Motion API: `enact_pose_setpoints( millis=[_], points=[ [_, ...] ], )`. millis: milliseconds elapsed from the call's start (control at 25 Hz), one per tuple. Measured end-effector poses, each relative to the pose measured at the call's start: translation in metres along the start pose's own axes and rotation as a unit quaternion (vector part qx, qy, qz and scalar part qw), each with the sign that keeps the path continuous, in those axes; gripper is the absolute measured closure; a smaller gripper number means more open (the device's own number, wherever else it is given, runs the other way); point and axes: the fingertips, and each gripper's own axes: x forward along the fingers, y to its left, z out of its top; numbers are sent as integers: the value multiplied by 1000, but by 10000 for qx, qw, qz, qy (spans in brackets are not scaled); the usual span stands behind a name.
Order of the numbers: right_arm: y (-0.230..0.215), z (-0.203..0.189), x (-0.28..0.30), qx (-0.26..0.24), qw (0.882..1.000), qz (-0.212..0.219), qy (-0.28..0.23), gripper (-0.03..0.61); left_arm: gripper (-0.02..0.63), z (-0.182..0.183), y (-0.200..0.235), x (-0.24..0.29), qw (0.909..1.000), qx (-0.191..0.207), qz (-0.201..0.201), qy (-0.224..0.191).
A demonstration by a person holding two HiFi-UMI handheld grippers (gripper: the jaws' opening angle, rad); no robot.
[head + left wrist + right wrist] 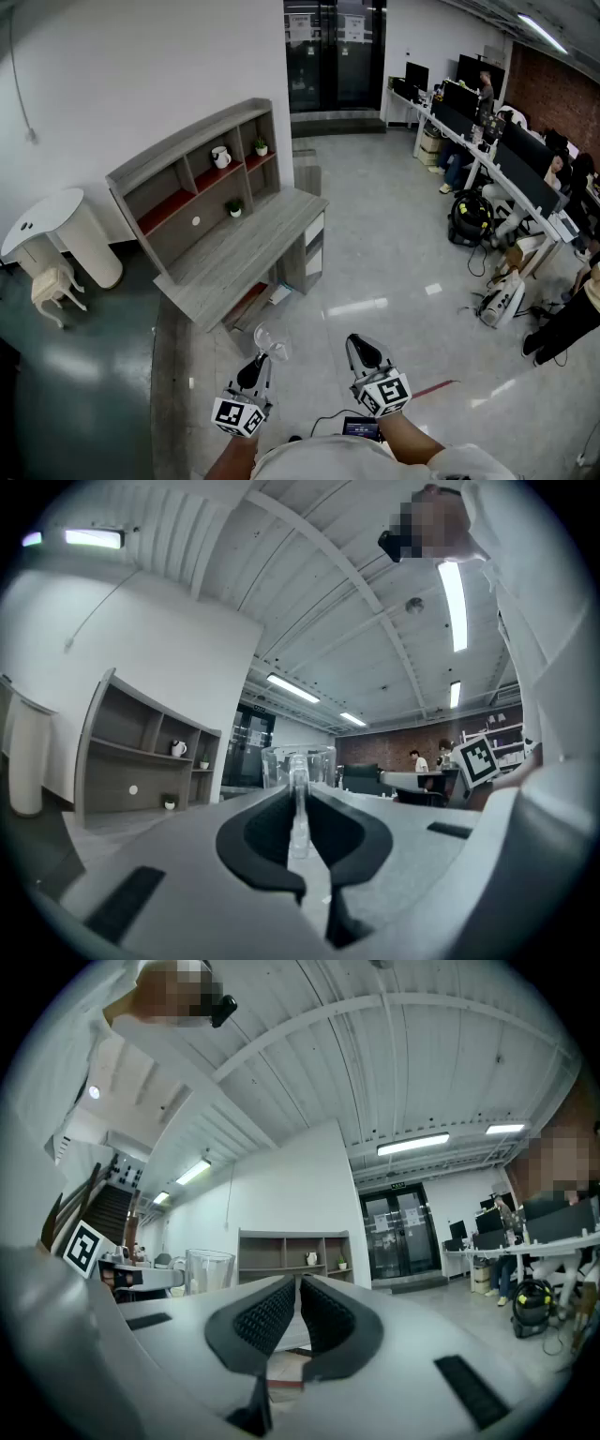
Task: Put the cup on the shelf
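Left gripper (300,803) clamps thin wall of clear cup (298,761), upright for carrying. Shelf (202,173) well ahead, not yet reached. Right gripper (296,1312) pressed together, empty, likely idle spare.

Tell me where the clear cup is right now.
In the head view the clear cup sits low, left of centre, pinched in the left tool over the floor, short of the desk with the shelf unit.
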Motion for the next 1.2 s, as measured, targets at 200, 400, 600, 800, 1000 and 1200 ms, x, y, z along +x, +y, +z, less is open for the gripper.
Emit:
enact_pose_setpoints(
  millis=[200,400,600,800,1000,1200],
  points=[
    [-13,-5,-24,67,9997,-159,153,534,591,6,-14,4,9999,-19,98,-108],
    [-19,-6,-38,165,9993,-296,171,535,591,8,-26,1,10000,-15,36,-59],
    [-13,-1,-46,120,9997,-175,98,534,589,1,-37,-6,9996,-264,-17,-56],
    [-18,6,-61,208,9994,-250,-112,534,590,0,-40,-7,9996,-283,-38,-38],
    [-22,4,-69,149,9994,-314,-29,534,591,1,-47,-7,9994,-315,-136,-46],
    [-21,-1,-73,171,9995,-256,48,534,591,2,-55,-2,9992,-323,-233,-36]
  ],
)
